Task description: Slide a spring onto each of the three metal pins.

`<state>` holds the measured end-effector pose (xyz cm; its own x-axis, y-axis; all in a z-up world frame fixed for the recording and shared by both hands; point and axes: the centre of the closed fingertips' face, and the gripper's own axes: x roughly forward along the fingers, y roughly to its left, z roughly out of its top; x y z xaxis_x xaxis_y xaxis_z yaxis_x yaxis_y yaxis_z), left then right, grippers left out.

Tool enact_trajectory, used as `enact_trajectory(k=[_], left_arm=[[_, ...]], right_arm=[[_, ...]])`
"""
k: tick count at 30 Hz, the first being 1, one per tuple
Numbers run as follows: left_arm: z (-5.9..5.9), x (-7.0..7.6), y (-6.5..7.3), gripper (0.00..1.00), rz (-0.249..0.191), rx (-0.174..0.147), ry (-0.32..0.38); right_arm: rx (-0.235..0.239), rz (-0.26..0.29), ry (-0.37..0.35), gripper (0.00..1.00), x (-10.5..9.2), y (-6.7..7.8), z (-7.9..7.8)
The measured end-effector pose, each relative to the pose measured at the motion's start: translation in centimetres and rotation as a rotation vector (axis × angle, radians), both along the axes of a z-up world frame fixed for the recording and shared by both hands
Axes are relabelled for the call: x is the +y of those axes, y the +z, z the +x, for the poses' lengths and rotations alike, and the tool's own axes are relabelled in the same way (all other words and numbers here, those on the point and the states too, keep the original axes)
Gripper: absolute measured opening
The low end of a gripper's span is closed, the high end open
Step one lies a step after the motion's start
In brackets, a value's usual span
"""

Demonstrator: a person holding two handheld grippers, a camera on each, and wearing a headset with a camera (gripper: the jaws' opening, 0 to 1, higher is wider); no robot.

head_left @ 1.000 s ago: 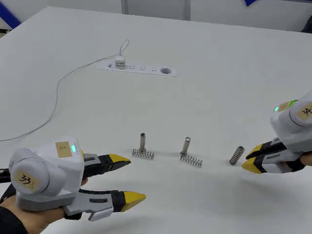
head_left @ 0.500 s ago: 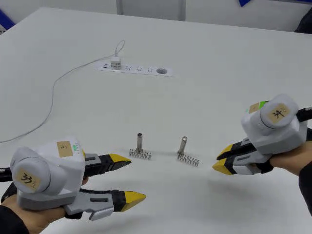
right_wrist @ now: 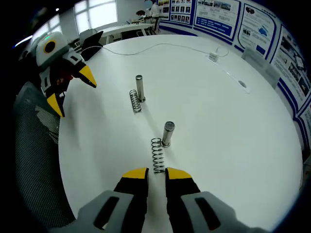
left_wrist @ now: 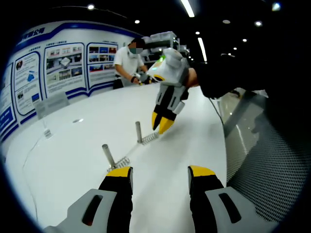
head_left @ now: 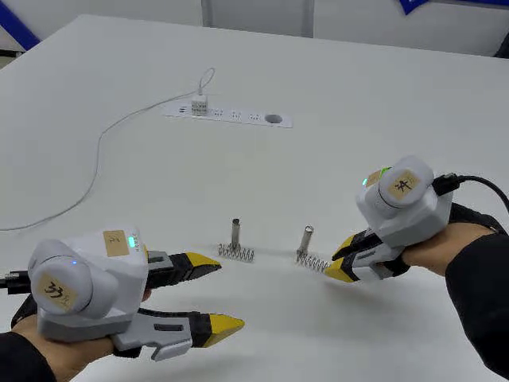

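Two short metal pins stand upright on the white table, the left pin [head_left: 235, 230] and the right pin [head_left: 306, 238]. A loose spring [head_left: 235, 253] lies at the left pin's base, and another spring [head_left: 312, 261] at the right pin's base. My right gripper [head_left: 339, 259] reaches in from the right. Its jaws stand a narrow gap apart, with the near end of that right spring [right_wrist: 157, 155] at its tips [right_wrist: 156, 174], just short of the right pin [right_wrist: 167, 132]. My left gripper [head_left: 223, 292] hovers wide open and holds nothing, in front of the left pin [left_wrist: 108, 155].
A white power strip [head_left: 231, 115] with a plugged cable [head_left: 95, 151] lies at the back of the table [head_left: 358, 95]. A person [left_wrist: 127, 60] stands in the far background. A mesh chair [right_wrist: 36, 155] sits beside the table edge.
My right gripper has moved left from the table's right side to the right pin's spring. The upright spring seen at the far right is now covered by it. The left gripper has stayed put.
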<state>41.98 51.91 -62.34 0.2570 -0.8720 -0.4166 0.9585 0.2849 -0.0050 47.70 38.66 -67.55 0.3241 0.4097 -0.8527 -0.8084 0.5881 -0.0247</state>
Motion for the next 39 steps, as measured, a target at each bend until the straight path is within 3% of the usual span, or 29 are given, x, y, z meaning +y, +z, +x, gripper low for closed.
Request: enact_trajectory(k=[11,23,29,39], left_arm=[[-0.3,0.1,-0.1,0.46,0.007,-0.001,0.011],[-0.4,-0.1,-0.3,0.46,0.015,-0.004,0.004],[-0.3,-0.9,-0.9,0.45,0.032,-0.005,-0.037],[-0.4,-3.0,-1.7,0.44,0.049,-0.004,-0.124]], right_arm=[[0.055,-0.033,0.044,0.12,0.3,-1.6,0.2],[0.068,-0.038,0.051,0.12,0.2,-1.4,-0.3],[0.068,-0.029,0.068,0.11,0.7,-0.7,-1.9],[0.062,-0.019,0.157,0.11,2.8,1.1,-5.0]])
